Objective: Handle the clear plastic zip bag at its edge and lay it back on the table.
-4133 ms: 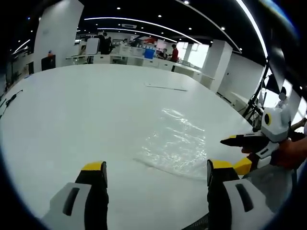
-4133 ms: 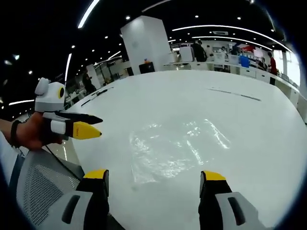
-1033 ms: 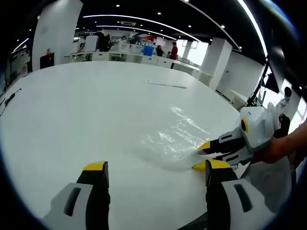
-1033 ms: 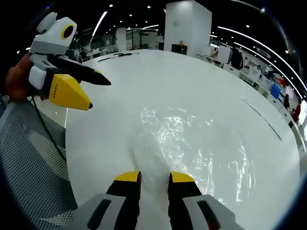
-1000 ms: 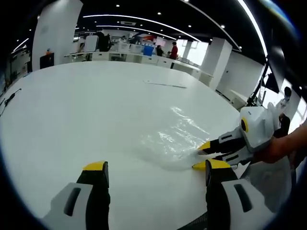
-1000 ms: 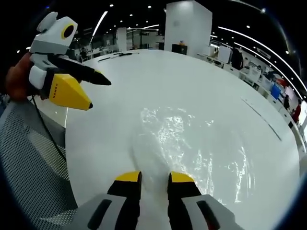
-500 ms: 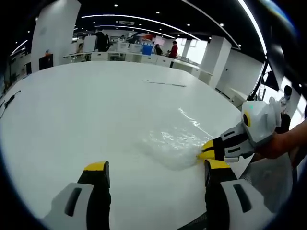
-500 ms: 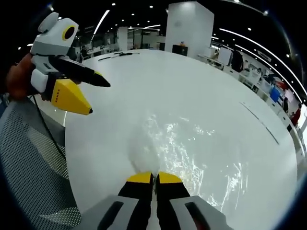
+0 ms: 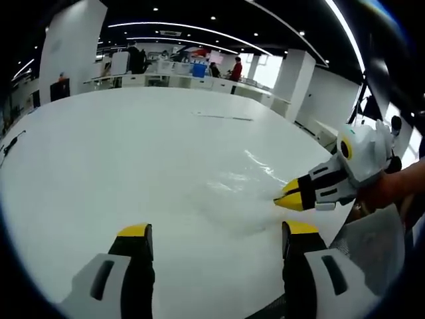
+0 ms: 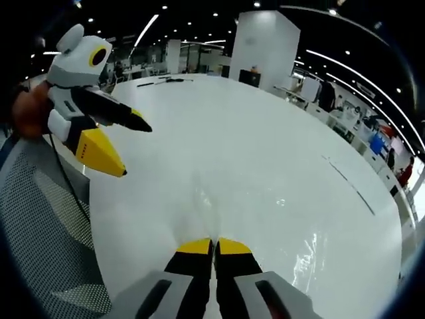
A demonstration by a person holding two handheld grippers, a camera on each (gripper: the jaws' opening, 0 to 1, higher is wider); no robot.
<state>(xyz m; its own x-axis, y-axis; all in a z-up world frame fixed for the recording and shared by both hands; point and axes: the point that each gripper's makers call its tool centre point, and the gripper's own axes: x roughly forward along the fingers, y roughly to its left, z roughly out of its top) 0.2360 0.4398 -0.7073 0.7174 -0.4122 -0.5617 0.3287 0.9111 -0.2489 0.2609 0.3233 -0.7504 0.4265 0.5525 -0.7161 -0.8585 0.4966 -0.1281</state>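
Two grippers: both in frame, each held in a person's hand over one white bench.
Bench: white bench (image 9: 99,153), large, rounded near edge; also seen in the right gripper view (image 10: 265,153).
Right gripper: right gripper (image 10: 214,247) has its yellow-tipped jaws pressed together, pinching the near edge of the bag. In the left gripper view it (image 9: 291,197) enters from the right, yellow tips closed on that same edge, held in a hand (image 9: 392,193).
Bag: clear plastic zip bag (image 9: 226,193) is at the bench's near right part in the left gripper view, just ahead of the right gripper's tips. The pinched edge appears lifted off the surface; the rest spreads away across the bench as faint, glinting creases. In the right gripper view the bag (image 10: 265,219) runs forward from the closed jaws; its outline is hard to trace against the white top.
Left gripper: left gripper (image 9: 212,232) has its jaws wide apart, nothing between them, above the near bench edge and left of the bag. In the right gripper view it (image 10: 129,146) sits at upper left, jaws parted, well apart from the bag.
Chair: grey mesh chair back (image 10: 40,226) beside the bench edge, lower left of the right gripper view.
Background: open office, desks and distant people (image 9: 236,68), white pillar (image 10: 269,46), ceiling light strips.
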